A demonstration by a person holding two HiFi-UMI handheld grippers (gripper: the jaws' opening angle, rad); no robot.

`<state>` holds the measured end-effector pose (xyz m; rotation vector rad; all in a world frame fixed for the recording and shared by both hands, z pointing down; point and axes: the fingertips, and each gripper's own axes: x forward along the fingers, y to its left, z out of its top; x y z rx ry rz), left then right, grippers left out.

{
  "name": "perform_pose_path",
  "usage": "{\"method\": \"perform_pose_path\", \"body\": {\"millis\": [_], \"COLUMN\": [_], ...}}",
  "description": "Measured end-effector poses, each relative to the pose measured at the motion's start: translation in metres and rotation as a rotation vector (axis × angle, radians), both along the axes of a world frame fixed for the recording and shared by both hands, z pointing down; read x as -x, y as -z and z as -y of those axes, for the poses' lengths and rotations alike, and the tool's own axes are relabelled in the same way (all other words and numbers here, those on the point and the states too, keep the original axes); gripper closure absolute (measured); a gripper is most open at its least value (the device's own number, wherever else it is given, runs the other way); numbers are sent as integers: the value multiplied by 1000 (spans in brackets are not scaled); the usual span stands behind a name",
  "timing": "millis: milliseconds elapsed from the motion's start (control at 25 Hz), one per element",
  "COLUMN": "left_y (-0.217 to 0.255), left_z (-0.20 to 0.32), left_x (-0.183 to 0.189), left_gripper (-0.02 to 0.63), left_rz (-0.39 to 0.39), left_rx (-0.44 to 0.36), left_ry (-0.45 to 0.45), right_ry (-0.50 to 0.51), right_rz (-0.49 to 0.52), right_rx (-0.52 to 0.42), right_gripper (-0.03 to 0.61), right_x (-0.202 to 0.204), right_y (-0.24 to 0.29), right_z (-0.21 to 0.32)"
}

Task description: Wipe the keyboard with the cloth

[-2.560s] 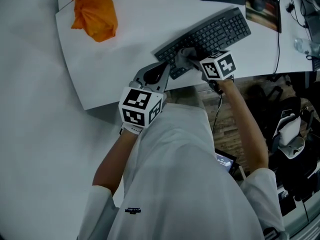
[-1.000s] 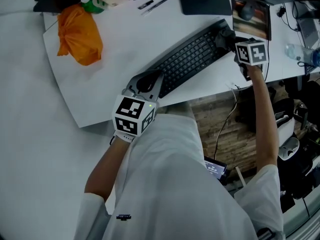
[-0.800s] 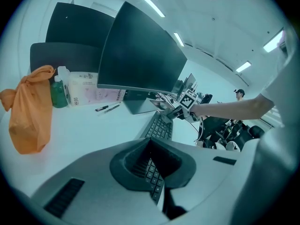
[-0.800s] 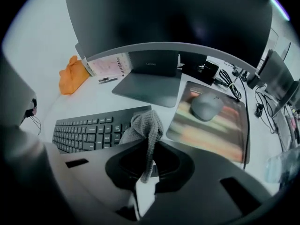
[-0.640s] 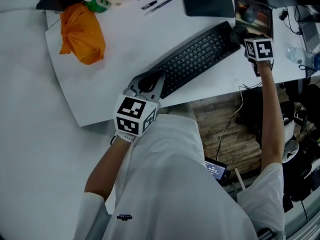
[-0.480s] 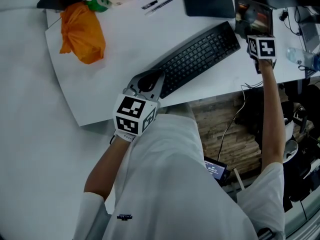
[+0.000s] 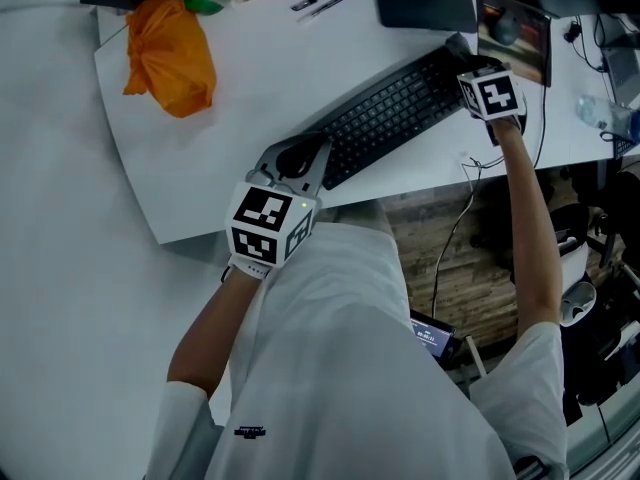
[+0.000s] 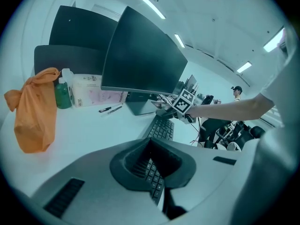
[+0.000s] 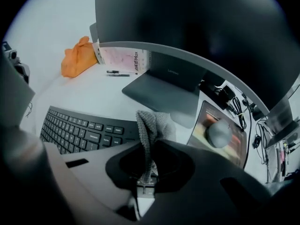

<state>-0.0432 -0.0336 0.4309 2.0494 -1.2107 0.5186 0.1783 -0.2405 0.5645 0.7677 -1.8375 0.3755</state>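
A black keyboard (image 7: pixel 390 103) lies slantwise on the white desk (image 7: pixel 250 88). My left gripper (image 7: pixel 290 158) sits at the keyboard's near left end. In the left gripper view its jaws (image 8: pixel 161 196) are closed over the corner keys of the keyboard (image 8: pixel 161 128). My right gripper (image 7: pixel 468 60) is at the far right end, shut on a grey knitted cloth (image 9: pixel 152 125). The cloth hangs out in front of the right gripper (image 9: pixel 144 184), over the top right corner of the keyboard (image 9: pixel 79 128).
An orange bag (image 7: pixel 170 53) lies at the desk's far left, with a green bottle (image 8: pixel 62 93) and a tissue pack (image 8: pixel 93 90) behind it. Two pens (image 7: pixel 325 0) and the monitor stand (image 9: pixel 164 90) lie beyond the keyboard. A mouse (image 9: pixel 219 131) sits on its pad at the right.
My right gripper swept the cloth from the keyboard's left end to past its right end, then came back a little onto the right corner. The left gripper stayed put.
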Motion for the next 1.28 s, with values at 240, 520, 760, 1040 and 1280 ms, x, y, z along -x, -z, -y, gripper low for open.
{"method": "perform_pose_path", "body": {"millis": [240, 520, 760, 1040, 1280], "left_y": [0, 5, 5, 5, 6], "left_z": [-10, -17, -29, -46, -55], "left_x": [2, 0, 6, 13, 17], "left_gripper": [595, 595, 595, 595, 595], "left_rz": [1, -2, -3, -5, -8], "left_rx": [3, -3, -14, -16, -27], "left_ry": [3, 8, 17, 36, 54], "right_ry": [27, 43, 24, 40, 84], "right_rz": [33, 59, 120, 141, 149], "right_rx": [39, 71, 109, 126, 152], "right_gripper": [552, 552, 553, 554, 554], "right_x": [19, 37, 54, 74, 95], "right_y": [0, 1, 2, 1, 1], "right_z": [-16, -40, -63, -87, -110]}}
